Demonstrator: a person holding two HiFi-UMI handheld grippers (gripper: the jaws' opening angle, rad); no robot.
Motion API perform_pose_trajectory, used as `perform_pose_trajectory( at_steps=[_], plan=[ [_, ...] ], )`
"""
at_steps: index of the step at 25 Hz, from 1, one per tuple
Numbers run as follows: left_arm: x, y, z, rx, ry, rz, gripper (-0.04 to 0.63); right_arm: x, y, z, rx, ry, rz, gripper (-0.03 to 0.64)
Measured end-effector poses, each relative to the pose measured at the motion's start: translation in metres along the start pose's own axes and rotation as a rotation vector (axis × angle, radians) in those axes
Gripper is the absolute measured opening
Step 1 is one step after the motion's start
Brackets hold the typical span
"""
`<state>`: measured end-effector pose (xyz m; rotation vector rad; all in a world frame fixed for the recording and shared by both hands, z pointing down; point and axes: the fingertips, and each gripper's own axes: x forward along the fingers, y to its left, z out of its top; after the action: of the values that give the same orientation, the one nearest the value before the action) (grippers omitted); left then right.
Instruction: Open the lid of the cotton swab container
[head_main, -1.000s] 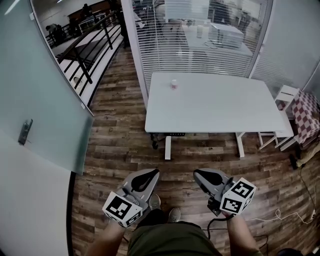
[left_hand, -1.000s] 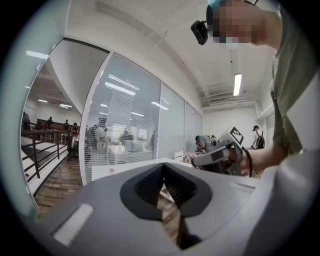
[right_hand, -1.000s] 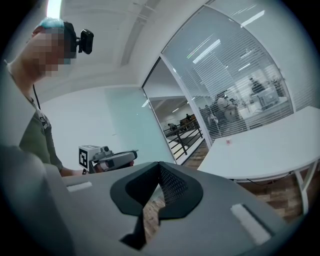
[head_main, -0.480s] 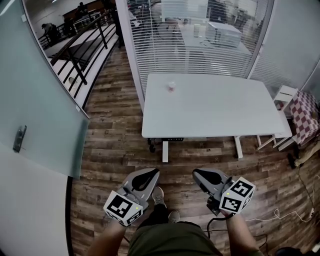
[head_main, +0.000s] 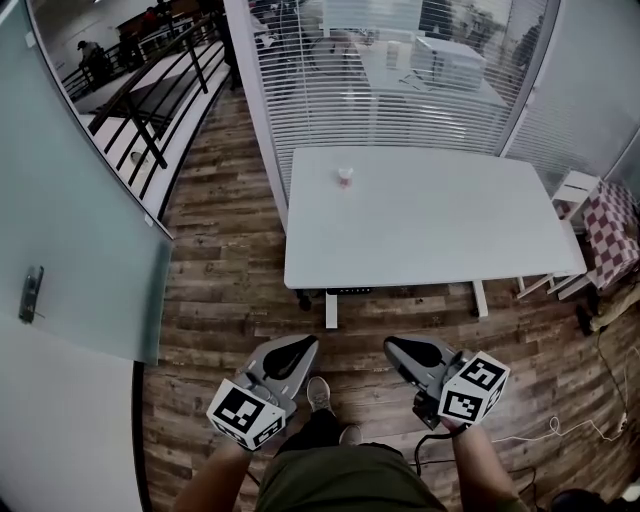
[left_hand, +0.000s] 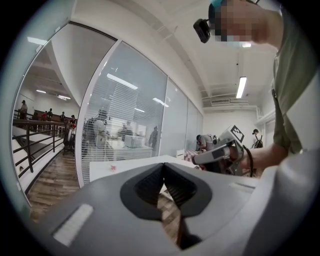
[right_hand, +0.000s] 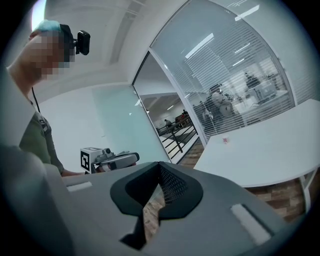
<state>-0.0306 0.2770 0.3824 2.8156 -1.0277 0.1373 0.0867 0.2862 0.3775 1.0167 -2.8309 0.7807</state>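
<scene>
The cotton swab container (head_main: 345, 177) is seen as a small pale cup-like thing with a reddish band. It stands upright on the table (head_main: 430, 220), close to the far edge and towards the far left corner, with nothing beside it. It is too small for its contents or the state of its lid to be made out.

The left gripper (head_main: 308, 345) and the right gripper (head_main: 393, 347) are held low in front of the person, over the floor (head_main: 230, 300). Both are well short of the table's near edge and well apart from the container. In each gripper view the jaws are seen pressed together, with nothing between them.

Compared with a second ago, the table and the container are found slightly lower in the head view, and the person's shoes have changed places on the floor. The grippers are kept at much the same spot in the frame, and their jaws have stayed closed.

The table top is white, smooth and rectangular with rounded corners, and it is carried on white legs. The floor is laid in dark wood planks. A frosted glass panel (head_main: 70, 230) stands at the left, and a glass wall with slatted blinds (head_main: 380, 90) stands behind the table. The gripper shells are grey, with dark ribbed pads inside, and each carries a cube with black-and-white square markers.
</scene>
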Motion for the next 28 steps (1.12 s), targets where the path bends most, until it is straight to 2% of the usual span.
perform_pose_trajectory(
  at_steps=[8, 28],
  plan=[
    [0.029, 0.05, 0.001, -0.014, 0.009, -0.029, 0.008, 0.043, -0.029, 0.016, 0.003, 0.02, -0.028, 0.009],
    [0.071, 0.165, 0.016, -0.018, 0.02, -0.079, 0.008, 0.144, -0.078, 0.065, 0.023, -0.003, -0.086, 0.009]
  ],
)
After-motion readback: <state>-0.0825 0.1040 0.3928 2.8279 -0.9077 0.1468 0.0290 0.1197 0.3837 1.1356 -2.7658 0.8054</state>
